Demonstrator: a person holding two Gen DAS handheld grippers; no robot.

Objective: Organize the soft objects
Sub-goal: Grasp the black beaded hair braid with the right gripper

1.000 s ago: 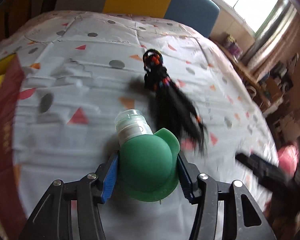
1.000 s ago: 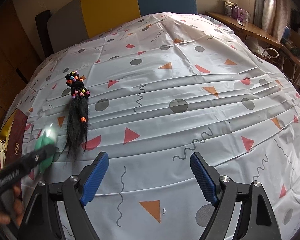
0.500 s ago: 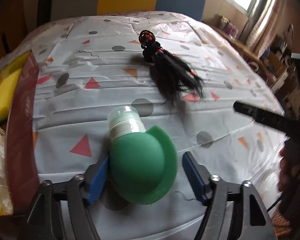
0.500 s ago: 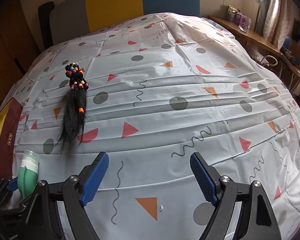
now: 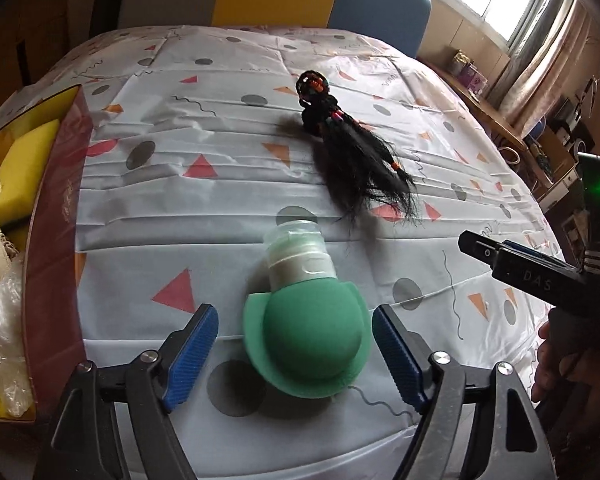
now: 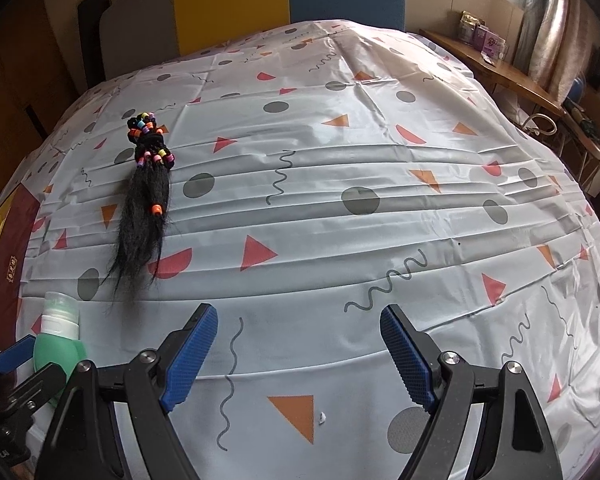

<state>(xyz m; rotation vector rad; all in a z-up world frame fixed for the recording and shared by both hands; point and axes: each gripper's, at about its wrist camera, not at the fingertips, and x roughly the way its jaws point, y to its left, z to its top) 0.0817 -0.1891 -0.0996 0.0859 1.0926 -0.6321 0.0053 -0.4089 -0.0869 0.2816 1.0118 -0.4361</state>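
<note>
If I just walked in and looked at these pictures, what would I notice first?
Probably the green squishy bottle with its clear cap, lying on the patterned tablecloth between the open left gripper, whose jaws have just been opening off it. Just beyond it lies a black hair bundle with bright beads.

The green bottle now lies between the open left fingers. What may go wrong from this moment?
1. The green bottle lies on its side on the slippery tablecloth, free of the left gripper, whose jaws have just been opening; it may roll.
2. The hairpiece lies just beyond the bottle's cap; loose strands may catch if the bottle is pushed forward.
3. The right gripper hangs open and empty nearby; the two could collide.
</note>
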